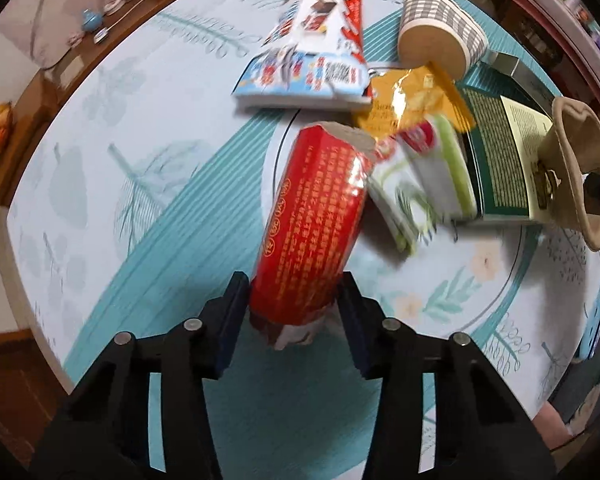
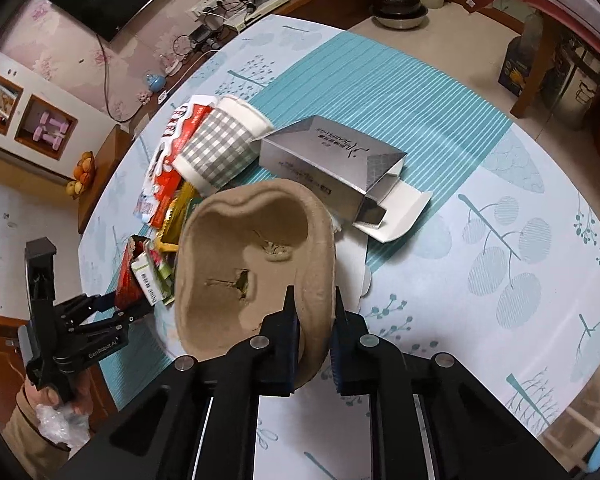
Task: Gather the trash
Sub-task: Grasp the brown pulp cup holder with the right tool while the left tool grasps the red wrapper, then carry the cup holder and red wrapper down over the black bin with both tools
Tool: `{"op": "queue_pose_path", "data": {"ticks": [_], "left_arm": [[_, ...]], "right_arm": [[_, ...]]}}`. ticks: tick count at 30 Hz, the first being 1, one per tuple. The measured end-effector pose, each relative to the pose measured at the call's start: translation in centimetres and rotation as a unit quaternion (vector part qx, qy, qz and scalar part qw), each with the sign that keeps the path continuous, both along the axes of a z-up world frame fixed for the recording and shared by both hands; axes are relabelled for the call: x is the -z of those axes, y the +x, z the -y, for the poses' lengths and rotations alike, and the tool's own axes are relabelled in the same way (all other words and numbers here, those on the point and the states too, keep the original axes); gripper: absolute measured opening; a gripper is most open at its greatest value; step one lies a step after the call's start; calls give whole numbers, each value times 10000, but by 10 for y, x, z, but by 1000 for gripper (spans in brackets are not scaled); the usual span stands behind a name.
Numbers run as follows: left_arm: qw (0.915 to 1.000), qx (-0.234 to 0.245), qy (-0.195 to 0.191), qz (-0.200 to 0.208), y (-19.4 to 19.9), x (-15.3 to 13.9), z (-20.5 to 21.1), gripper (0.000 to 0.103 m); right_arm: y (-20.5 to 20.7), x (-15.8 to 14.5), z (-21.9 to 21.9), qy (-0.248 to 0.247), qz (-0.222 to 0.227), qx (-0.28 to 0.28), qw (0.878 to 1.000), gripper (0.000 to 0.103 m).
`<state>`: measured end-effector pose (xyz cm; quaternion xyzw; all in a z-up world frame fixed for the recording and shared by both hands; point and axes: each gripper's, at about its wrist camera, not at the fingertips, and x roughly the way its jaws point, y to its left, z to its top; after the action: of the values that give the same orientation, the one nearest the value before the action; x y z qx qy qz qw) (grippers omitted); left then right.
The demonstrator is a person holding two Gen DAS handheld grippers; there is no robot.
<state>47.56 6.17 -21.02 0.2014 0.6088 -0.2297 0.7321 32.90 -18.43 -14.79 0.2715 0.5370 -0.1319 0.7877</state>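
My left gripper (image 1: 292, 300) points down at the table and is shut on the near end of a red carton (image 1: 312, 216), its pads pressing both sides. The right wrist view shows the same left gripper (image 2: 116, 304) holding the red carton (image 2: 128, 276) at the pile's left edge. My right gripper (image 2: 314, 312) is shut on the rim of a brown pulp cup tray (image 2: 244, 248), which stands tilted on edge. That pulp tray (image 1: 576, 168) shows at the right in the left wrist view. Loose on the table lie a checked paper cup (image 2: 220, 140), a silver box (image 2: 332, 160) and a yellow wrapper (image 1: 412, 96).
A red, white and blue snack carton (image 1: 320, 40), a green-and-white box (image 1: 424, 176) and a dark green box (image 1: 496, 148) crowd the round table (image 1: 140, 200). The hand holding the left gripper also clutches crumpled clear plastic (image 2: 60, 420). A wooden cabinet (image 2: 100, 168) with cables stands behind.
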Motion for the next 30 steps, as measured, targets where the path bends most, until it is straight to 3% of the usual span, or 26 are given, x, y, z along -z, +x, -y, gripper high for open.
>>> {"op": "queue_pose_path", "data": {"ticks": [9, 14, 21, 30], "left_arm": [[9969, -674, -393, 42, -63, -28, -38, 35], [9919, -1086, -663, 45, -105, -58, -44, 25], [9803, -1639, -1072, 271, -187, -104, -19, 24], [9647, -2225, -1232, 681, -309, -137, 35, 23]], "right_arm": [[-39, -20, -12, -75, 199, -342, 9992, 11], [-64, -32, -19, -50, 328, -520, 9981, 11], [-114, -46, -20, 141, 507, -976, 9938, 11], [-197, -64, 15, 358, 779, -1679, 9821, 11]]}}
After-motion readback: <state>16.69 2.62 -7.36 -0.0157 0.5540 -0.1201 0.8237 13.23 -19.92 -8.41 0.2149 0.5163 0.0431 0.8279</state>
